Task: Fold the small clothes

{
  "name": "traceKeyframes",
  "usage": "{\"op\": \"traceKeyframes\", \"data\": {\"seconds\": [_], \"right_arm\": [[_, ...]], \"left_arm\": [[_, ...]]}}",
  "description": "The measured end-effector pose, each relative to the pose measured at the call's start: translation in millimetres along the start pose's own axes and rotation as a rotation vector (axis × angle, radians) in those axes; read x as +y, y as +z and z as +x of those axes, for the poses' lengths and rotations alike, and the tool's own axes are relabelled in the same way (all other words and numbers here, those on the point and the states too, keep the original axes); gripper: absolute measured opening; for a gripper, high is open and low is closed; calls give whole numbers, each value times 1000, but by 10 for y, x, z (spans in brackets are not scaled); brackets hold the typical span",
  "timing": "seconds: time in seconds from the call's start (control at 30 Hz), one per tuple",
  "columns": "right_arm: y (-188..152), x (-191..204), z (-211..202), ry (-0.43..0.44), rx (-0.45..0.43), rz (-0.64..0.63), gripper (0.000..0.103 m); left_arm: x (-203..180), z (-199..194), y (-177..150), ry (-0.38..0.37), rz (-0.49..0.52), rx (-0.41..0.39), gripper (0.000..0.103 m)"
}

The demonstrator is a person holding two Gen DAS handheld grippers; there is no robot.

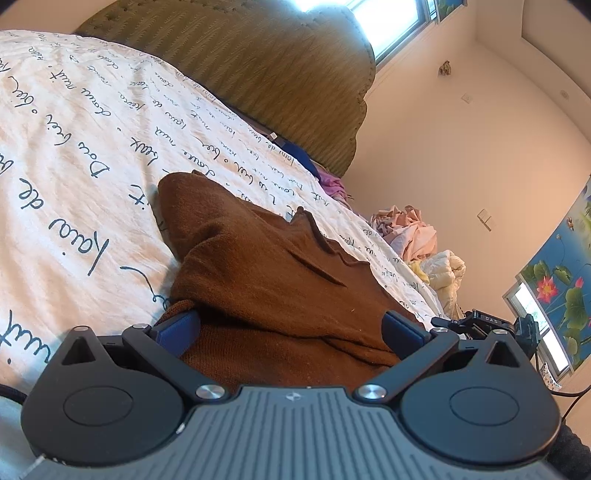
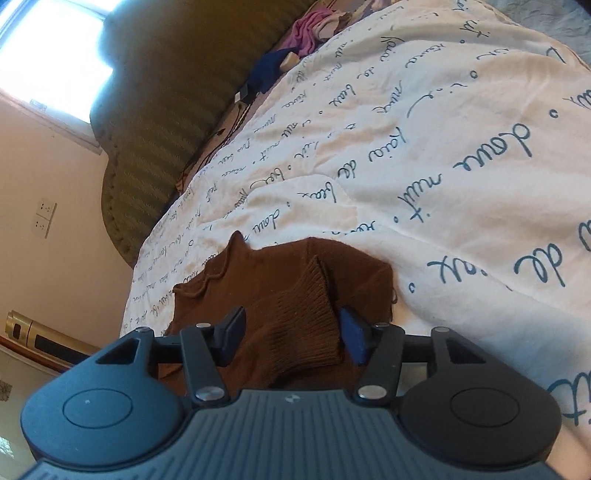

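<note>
A small brown knit garment (image 1: 266,273) lies on the white bedspread with blue script (image 1: 74,147). My left gripper (image 1: 291,332) is open wide, its blue pads on either side of the garment's near bulk, fabric bunched between them. In the right wrist view the same brown garment (image 2: 295,273) lies on the bedspread (image 2: 443,166). My right gripper (image 2: 293,338) is partly open, with a ribbed cuff or hem (image 2: 306,317) between its fingers. I cannot tell whether the pads press on it.
An olive upholstered headboard (image 1: 266,70) stands behind the bed. Pink and cream clothes (image 1: 417,236) are piled at the bed's far side. Purple and blue clothes (image 2: 306,29) lie near the headboard. The other gripper's body (image 1: 484,325) shows at the right.
</note>
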State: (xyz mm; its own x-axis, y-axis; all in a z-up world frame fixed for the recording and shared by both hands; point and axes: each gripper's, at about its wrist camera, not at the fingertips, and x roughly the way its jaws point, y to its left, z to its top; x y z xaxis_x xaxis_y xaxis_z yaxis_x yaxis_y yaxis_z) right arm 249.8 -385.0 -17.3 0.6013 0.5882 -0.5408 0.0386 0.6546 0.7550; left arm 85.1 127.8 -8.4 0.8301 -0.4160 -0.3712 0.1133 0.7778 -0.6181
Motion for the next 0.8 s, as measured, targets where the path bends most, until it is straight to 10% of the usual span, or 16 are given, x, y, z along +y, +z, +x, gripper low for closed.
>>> {"op": "traceKeyframes", "data": {"seconds": [0.07,0.13,0.3,0.5,0.6,0.7,0.8], "right_arm": [[-36,24,103,-35,22,-21,50],[-88,48,223,-111,34,-65,15],[-19,102,22,-99,-71,-97,8],[-79,-158,41,-98,-63,-14,13],[-102,-131,-80,-89,-87,27,34],[-237,151,-341,-191,-215,-153,49],[-426,470,-394,-193,-267,-349,54]], "left_arm": [[-1,2,0,1,0,1,102],[2,4,-2,1,0,1,102],[3,7,-1,-3,-2,2,102],[1,-2,8,6,-1,-4,101],[-58,-185,107,26,5,-58,101],[0,-395,364,79,-39,-196,102],[184,-157,701,140,-112,-133,94]]}}
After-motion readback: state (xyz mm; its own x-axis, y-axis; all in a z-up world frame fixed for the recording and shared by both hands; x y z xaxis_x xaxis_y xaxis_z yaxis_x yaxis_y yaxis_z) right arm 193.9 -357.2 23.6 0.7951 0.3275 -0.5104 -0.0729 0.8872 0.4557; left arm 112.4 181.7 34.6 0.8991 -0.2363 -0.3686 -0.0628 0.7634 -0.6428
